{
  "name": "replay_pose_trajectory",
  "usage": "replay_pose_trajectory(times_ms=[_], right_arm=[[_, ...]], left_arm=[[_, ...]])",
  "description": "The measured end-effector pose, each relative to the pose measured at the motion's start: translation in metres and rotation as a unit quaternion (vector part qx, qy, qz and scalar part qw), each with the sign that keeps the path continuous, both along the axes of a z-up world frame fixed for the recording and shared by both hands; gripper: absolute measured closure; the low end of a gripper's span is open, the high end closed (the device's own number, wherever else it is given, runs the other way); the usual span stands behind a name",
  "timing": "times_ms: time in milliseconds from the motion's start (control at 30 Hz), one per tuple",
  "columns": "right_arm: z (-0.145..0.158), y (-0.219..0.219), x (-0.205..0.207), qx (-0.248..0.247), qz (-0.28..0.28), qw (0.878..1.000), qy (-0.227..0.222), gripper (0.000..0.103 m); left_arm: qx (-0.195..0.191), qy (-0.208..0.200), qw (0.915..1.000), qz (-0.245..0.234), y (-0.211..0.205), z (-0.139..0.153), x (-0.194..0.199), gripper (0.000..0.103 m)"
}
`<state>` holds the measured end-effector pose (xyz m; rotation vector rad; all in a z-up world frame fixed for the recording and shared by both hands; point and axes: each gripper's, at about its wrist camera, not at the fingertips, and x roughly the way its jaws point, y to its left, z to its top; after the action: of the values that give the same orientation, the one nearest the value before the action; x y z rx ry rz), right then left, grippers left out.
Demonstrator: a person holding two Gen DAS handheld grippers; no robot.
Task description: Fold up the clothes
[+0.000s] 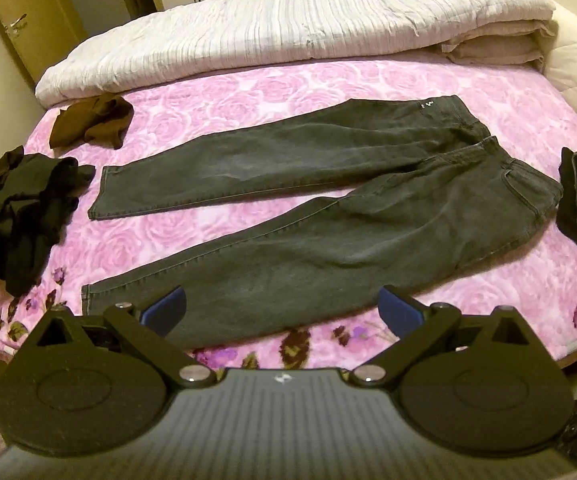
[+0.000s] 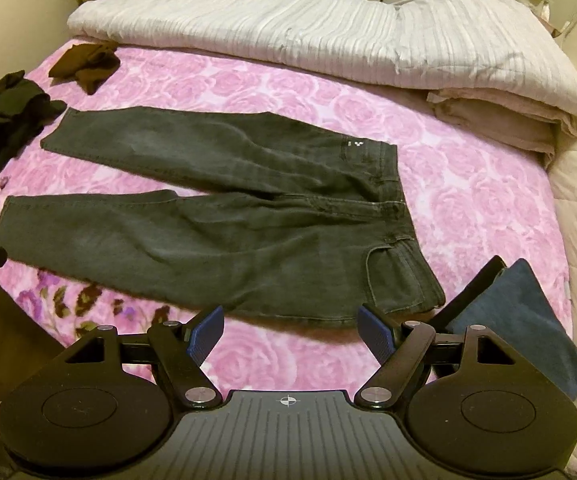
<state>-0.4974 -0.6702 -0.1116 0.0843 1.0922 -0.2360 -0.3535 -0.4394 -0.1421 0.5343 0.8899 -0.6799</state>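
A pair of dark grey jeans [image 1: 328, 216] lies flat on the pink floral bedspread [image 1: 288, 84], legs spread apart toward the left, waistband at the right. It also shows in the right wrist view [image 2: 216, 224]. My left gripper [image 1: 282, 308] is open and empty, hovering just above the near leg close to its hem. My right gripper [image 2: 290, 332] is open and empty, hovering over the bedspread [image 2: 468, 200] just in front of the jeans' seat and hip.
A crumpled black garment [image 1: 16, 208] and a brown garment [image 1: 92, 120] lie at the left. Folded dark and blue clothes [image 2: 524, 316] are stacked at the right. A rolled white quilt [image 1: 288, 28] and beige blanket [image 2: 500, 120] lie along the back.
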Motion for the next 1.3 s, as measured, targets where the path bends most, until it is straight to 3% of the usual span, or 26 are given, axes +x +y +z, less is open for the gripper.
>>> replay_pose_trajectory(times_ms=[533,1300], right_arm=[[-0.006,-0.002,0.014,0.005,0.009,1.000,0.003,0.026],[-0.016,-0.005,0.010,0.004,0.008,1.000,0.014,0.026]], left_arm=[[0.011,0.005,0.9998,0.016,-0.002,-0.007,0.008,0.002],[0.026,-0.002,0.9997,0.001,-0.007,-0.012,0.000,0.003]])
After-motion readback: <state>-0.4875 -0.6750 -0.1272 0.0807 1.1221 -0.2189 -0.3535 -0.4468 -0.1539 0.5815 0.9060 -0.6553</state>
